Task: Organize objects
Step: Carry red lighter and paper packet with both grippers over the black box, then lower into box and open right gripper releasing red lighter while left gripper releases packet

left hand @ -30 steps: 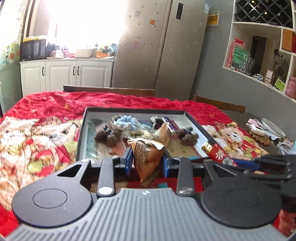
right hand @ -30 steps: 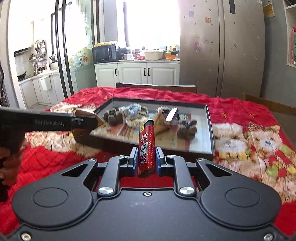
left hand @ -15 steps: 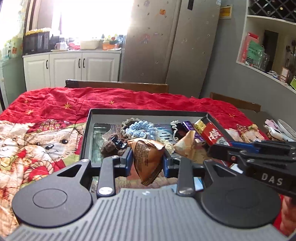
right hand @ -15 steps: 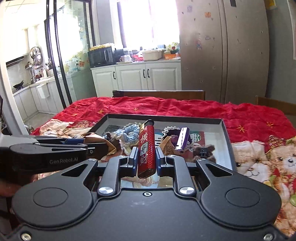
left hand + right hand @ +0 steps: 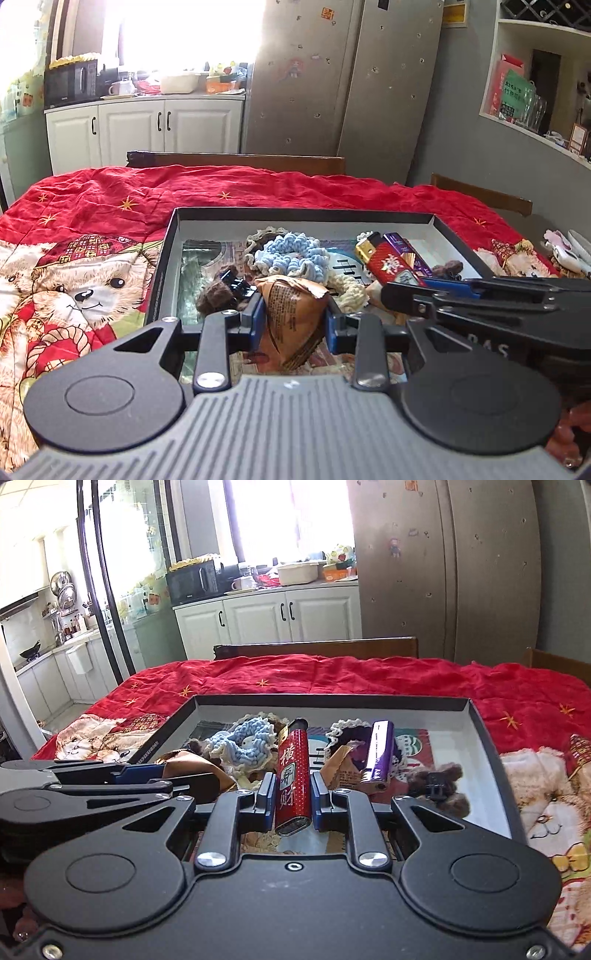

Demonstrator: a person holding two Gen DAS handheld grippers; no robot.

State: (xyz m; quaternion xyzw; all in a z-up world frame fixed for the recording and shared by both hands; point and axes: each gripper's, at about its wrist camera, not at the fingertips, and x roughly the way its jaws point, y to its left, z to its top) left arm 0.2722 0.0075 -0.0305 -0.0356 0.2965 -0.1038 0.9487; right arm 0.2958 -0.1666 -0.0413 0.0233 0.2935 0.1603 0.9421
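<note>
Currently both grippers over the shallow black cardboard tray (image 5: 491, 746) on the red bear-print cloth (image 5: 92, 229). Right gripper (image 5: 293, 799): jaws narrow, clamped on the slim red lighter w/ white characters (image 5: 293, 775); long axis runs away from camera, metal top at far end, base toward gripper body, tilted slightly left. Left gripper (image 5: 293, 317): jaws partly apart, pinching the brown pyramid-shaped paper packet (image 5: 291, 314), one point down. Purple lighter (image 5: 378, 753) lies in tray just right of the red one, roughly parallel. Blue crochet scrunchie (image 5: 291, 254) behind packet.
</note>
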